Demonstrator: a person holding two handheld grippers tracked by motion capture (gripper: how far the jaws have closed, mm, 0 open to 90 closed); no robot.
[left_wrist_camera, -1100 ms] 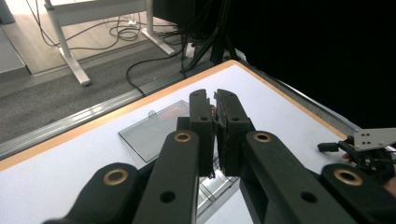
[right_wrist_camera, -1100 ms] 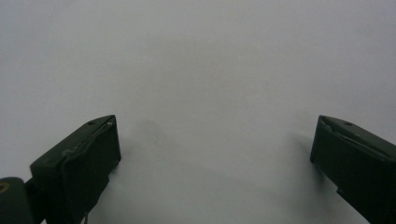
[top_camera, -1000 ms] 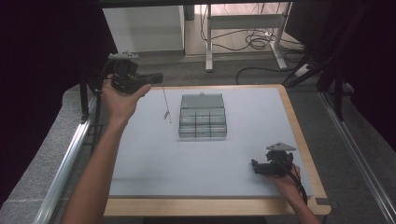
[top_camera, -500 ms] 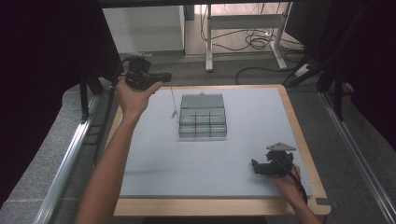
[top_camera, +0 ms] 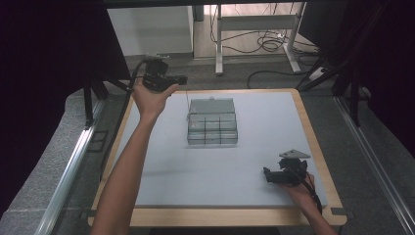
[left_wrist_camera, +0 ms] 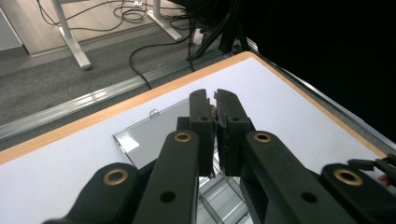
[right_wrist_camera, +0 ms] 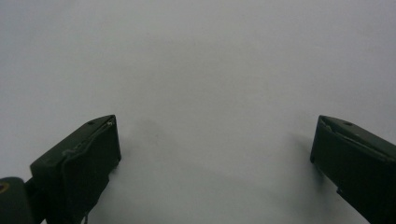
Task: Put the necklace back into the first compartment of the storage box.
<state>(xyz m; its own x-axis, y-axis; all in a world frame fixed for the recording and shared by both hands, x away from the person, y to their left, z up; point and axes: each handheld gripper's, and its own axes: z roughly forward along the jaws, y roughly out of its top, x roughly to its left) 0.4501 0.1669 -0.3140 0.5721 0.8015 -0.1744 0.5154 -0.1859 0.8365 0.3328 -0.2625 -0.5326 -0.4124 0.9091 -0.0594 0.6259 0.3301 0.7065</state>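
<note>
A clear plastic compartment box (top_camera: pixel 212 128) stands mid-table with its lid (top_camera: pixel 211 105) laid open at the far side. My left gripper (top_camera: pixel 183 78) is held above the table's far left, just left of the box, and is shut on a thin strand (top_camera: pixel 188 104) that hangs down beside the lid. In the left gripper view the jaws (left_wrist_camera: pixel 215 95) are pressed together with a bit of coppery strand (left_wrist_camera: pixel 214 110) between them, and the lid (left_wrist_camera: pixel 149 135) lies below. My right gripper (top_camera: pixel 268 175) rests near the front right of the table, open (right_wrist_camera: pixel 215 140) with nothing between its fingers.
The white table top (top_camera: pixel 264 117) has a wooden rim (top_camera: pixel 313 132). Beyond the far edge are desk legs (top_camera: pixel 219 49) and cables (top_camera: pixel 266 44) on the floor. Metal rails (top_camera: pixel 73 161) run along both sides.
My left hand has carried the gripper and the hanging strand to the right, closer to the box's open lid. The right gripper has stayed where it was.
</note>
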